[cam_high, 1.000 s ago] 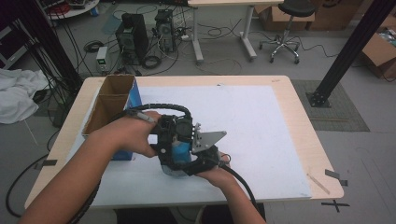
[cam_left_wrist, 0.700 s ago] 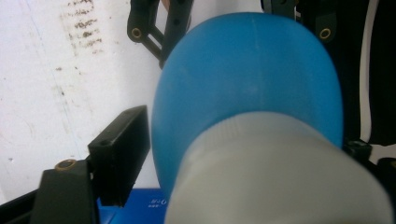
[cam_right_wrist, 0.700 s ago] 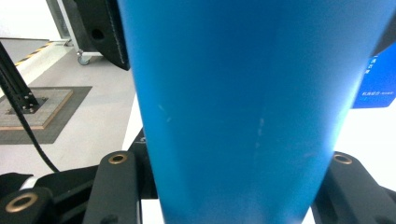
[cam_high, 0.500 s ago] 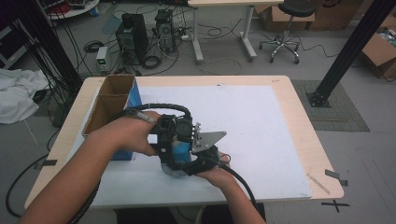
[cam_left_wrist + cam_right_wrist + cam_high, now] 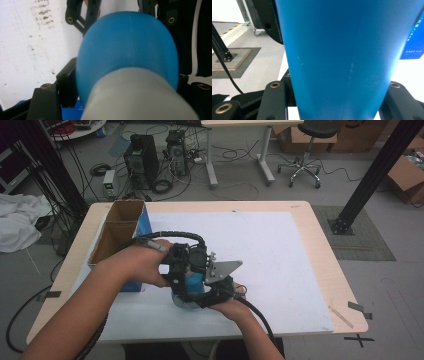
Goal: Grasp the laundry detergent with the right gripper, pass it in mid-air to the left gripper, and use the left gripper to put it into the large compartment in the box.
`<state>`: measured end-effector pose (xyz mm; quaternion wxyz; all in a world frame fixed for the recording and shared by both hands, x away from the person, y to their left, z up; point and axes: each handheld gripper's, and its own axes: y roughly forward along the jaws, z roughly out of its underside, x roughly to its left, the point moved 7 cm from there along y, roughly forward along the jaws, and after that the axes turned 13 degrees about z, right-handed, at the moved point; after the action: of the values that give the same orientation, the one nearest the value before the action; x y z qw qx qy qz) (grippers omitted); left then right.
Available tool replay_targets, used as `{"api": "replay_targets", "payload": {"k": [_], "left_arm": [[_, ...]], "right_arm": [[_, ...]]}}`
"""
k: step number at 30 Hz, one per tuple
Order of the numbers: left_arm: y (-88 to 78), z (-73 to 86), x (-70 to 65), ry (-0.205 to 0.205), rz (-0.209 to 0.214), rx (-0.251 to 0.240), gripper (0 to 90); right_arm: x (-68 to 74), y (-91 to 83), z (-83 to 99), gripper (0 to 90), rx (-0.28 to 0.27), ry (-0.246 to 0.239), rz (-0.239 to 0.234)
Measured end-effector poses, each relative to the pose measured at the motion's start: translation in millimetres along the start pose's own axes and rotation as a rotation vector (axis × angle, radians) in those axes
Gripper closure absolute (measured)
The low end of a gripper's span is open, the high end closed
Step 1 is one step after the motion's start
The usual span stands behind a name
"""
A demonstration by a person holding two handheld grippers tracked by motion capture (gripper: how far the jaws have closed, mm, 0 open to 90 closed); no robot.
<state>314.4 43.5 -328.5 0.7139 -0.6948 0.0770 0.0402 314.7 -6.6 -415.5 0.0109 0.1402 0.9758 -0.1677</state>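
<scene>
A blue bottle (image 5: 193, 281) with a grey end is held just above the white mat (image 5: 280, 250) near the table's front. Both grippers meet on it. My left gripper (image 5: 185, 276) comes in from the left; its jaws have just been closing with the bottle between them. In the left gripper view the rounded blue body (image 5: 127, 50) and grey end (image 5: 140, 100) sit between the jaws, which press its sides. My right gripper (image 5: 202, 291), under its grey plate (image 5: 224, 270), is shut on the bottle's straight blue wall (image 5: 342, 55).
An open cardboard box (image 5: 117, 232) with a blue side stands on the table's left part, close to my left hand. The wooden table edge (image 5: 330, 270) lies to the right. Computers, cables and a chair stand on the floor beyond.
</scene>
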Motion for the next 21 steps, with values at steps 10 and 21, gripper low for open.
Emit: {"api": "replay_targets", "payload": {"k": [10,21], "left_arm": [[-1.2,-1.2,-1.8,0.000,-0.005,-0.002,35.5],[-3.5,-0.7,-3.0,-0.008,-0.015,0.005,38.4]], "right_arm": [[0.5,0.8,0.3,46.2,0.001,0.000,-0.002],[1.3,1.0,-1.4,45.9,-0.005,-0.005,-0.002]]}}
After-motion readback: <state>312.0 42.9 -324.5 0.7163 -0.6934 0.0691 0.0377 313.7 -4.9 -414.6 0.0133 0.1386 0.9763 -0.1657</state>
